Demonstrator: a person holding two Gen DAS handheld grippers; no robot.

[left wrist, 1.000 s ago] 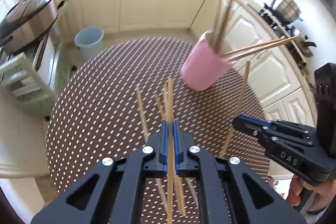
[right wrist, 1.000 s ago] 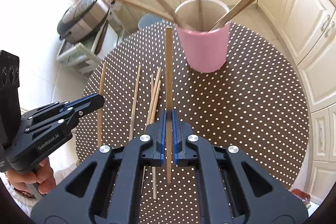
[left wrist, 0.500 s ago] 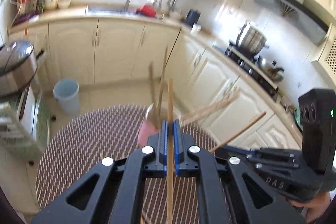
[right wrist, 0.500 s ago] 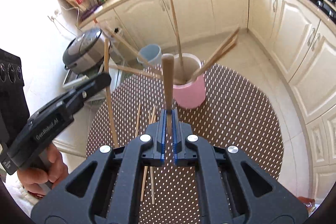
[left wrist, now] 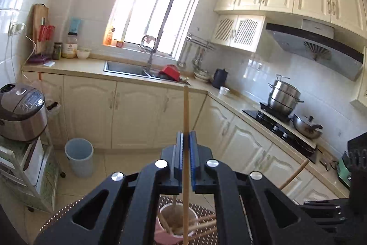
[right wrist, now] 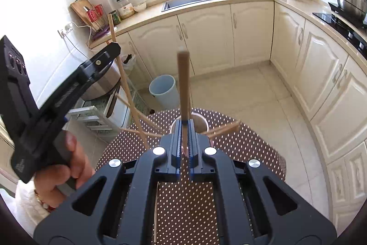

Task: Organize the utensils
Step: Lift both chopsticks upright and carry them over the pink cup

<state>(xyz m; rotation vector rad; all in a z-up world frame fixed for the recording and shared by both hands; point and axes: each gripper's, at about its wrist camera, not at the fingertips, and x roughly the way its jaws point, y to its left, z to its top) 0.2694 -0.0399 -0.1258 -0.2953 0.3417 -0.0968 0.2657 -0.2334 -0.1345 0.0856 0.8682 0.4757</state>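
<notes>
I hold one long wooden chopstick [left wrist: 185,121] tight in my left gripper [left wrist: 185,148] and another [right wrist: 183,84] in my right gripper [right wrist: 185,137], both above the round pink cup [left wrist: 177,218]. Next, I think, I tip them down into it.

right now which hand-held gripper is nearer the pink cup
Right, by a little, as far as the views show. The right hand-held gripper sits just above the pink cup, its chopstick over the rim. The left hand-held gripper is raised higher above it.
</notes>
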